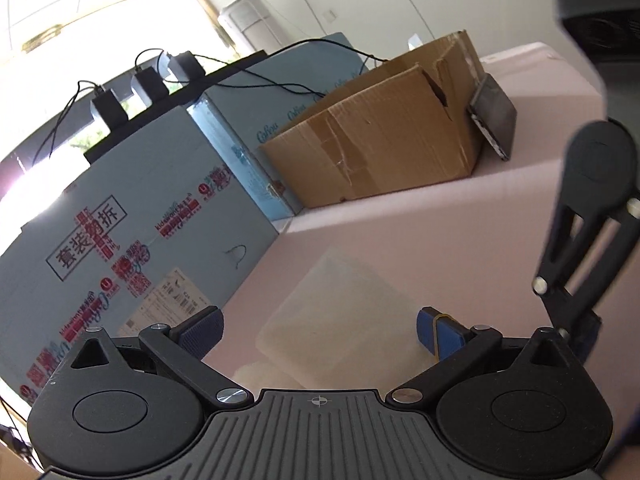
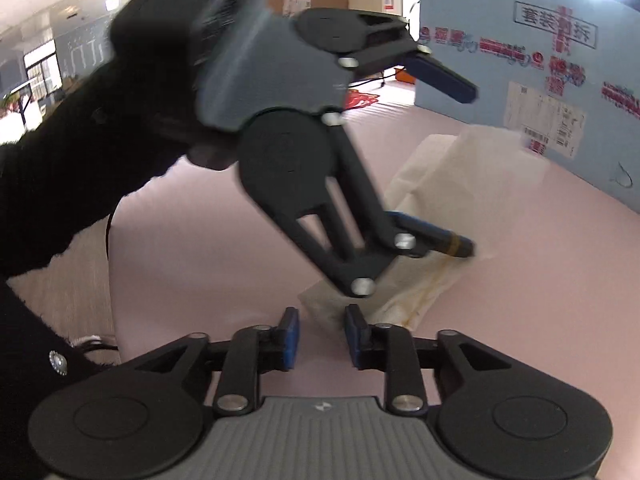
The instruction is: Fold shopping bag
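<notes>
Bag [image 2: 452, 184] and tools are set in a line: the pale, translucent shopping bag is spread flat on the pink bench [image 2: 540, 320], its long axis running from just ahead of the right tool [image 2: 322, 336] away toward the blue printed carton [image 2: 520, 52] at the far edge. The near end of the bag is seen between the right tool's blue pads, which stand a little apart; whether the film is touched there cannot be told through the blur. The left tool [image 1: 320, 330] is held wide open, reaching in from the side — in the right wrist view its lower finger is laid against the bag's middle, the upper finger lifted well clear. In the left wrist view the bag [image 1: 344, 316] is seen as a faint rectangle directly ahead, between the fingers. The right tool is judged nearer to the bag's end, the left nearer to its middle, so a fold across the long axis seems to be called for. A brown cardboard box [image 1: 380, 140] is stood farther along the bench, beside the carton.
</notes>
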Demonstrator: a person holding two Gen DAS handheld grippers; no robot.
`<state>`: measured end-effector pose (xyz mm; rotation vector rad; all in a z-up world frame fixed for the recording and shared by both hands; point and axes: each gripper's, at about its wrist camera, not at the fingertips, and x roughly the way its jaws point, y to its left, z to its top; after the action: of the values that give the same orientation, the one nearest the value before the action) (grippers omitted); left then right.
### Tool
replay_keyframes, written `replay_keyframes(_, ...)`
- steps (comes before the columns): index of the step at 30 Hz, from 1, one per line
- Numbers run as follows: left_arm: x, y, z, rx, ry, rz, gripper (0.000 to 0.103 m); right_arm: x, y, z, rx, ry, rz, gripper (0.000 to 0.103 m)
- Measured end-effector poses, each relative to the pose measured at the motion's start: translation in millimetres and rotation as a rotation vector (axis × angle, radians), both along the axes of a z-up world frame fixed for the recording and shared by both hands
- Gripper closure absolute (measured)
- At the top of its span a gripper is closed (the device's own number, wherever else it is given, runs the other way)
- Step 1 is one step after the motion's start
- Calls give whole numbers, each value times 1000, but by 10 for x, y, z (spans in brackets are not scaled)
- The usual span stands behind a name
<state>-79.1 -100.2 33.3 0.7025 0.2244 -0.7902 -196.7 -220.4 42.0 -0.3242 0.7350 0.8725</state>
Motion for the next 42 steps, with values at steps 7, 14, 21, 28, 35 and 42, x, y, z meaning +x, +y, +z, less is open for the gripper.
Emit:
replay_keyframes(7, 540, 168, -112, -27, 64, 251, 0, -92, -43, -3, 25, -9, 4, 52)
replay_keyframes(14, 288, 489, -239, -17, 102, 200, 0, -200, -303, 89, 141, -96, -4, 68)
replay_keyframes(21, 432, 614, -290, -124, 251, 211, 0, -507, 96, -50, -190, -406, 114, 65)
replay_keyframes(28, 500, 650, -284, -157, 313, 223, 0, -461, 516, -189, -407, -629, 146, 66)
replay_keyframes(35, 281, 792, -241, -150, 184, 256, 0, -35, 192, -70, -199, -325, -24, 89)
replay_keyframes(42, -242, 627, -231, -48, -97, 411, 0, 291, -318, -33, 186, -9, -315, 91)
